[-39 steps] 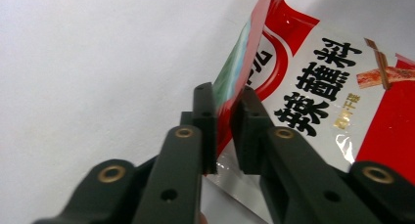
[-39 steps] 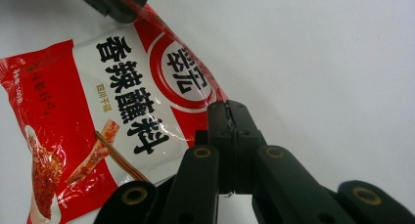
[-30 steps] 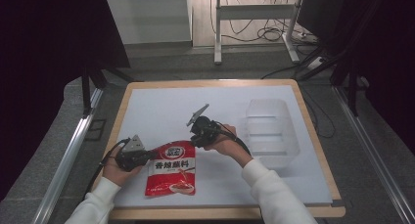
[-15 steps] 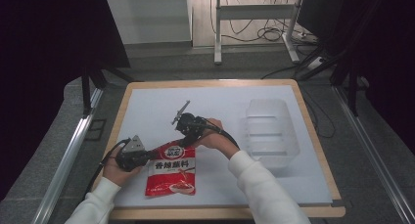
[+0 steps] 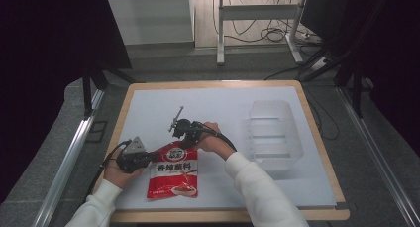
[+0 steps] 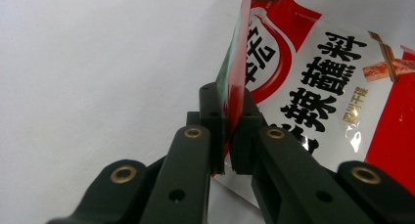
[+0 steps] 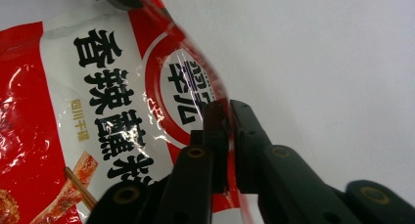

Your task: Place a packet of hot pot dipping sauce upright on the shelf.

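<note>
At 7 o'clock on the white table, seasoning pouch lay flat; left gripper and right gripper, just closed, clamped its top edge. Uneven pulling could tear it crookedly.

Red pouch: lower part cut off by the frame edge in both gripper views. Its top edge is hidden between the jaws. Small print illegible in the high view.

Both forearms in white sleeves come in from the near edge. The left gripper lies low at the near left, its jaws clamped shut, pointing right. The right gripper, just beyond it and farther right, has just been closing and is pinched tight.
</note>
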`<state>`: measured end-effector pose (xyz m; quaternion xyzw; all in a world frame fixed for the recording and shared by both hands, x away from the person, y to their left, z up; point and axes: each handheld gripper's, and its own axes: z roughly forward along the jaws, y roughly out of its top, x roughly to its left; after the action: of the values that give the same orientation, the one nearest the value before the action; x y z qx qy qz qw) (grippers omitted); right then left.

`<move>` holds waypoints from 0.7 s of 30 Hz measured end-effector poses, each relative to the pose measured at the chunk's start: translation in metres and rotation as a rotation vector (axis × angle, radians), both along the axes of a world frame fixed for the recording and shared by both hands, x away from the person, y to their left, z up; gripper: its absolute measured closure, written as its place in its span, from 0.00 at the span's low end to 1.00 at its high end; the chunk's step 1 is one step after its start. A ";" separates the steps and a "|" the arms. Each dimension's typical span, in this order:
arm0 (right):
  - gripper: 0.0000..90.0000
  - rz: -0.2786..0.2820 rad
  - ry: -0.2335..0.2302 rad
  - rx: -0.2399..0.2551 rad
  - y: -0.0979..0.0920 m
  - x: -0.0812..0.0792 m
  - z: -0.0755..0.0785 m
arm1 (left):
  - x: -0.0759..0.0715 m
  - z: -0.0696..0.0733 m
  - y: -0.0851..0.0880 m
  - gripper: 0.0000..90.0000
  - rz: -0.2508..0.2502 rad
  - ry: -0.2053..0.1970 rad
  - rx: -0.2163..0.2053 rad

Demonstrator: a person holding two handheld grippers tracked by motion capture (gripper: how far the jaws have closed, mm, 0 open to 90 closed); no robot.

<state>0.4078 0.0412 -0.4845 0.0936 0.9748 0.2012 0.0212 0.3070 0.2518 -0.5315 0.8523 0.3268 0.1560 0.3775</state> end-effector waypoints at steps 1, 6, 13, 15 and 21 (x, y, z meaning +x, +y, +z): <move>0.97 0.000 0.000 0.000 0.000 0.000 0.000 | 0.000 0.000 0.000 0.96 0.002 -0.001 -0.003; 0.98 0.013 -0.008 0.006 -0.002 -0.002 0.001 | 0.002 0.000 0.004 0.88 0.031 -0.001 -0.026; 0.98 0.017 0.008 0.020 -0.007 -0.002 0.008 | 0.001 0.002 0.013 0.40 0.102 0.021 -0.041; 0.98 0.008 0.011 0.028 -0.010 -0.002 0.010 | -0.001 0.004 0.015 0.35 0.120 0.029 -0.078; 0.99 -0.013 0.009 0.050 -0.018 -0.004 0.018 | -0.010 0.008 0.022 0.31 0.148 0.038 -0.121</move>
<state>0.4038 0.0232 -0.4662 0.1014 0.9689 0.2250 0.0156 0.2970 0.2741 -0.5238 0.8043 0.4050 0.1472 0.4092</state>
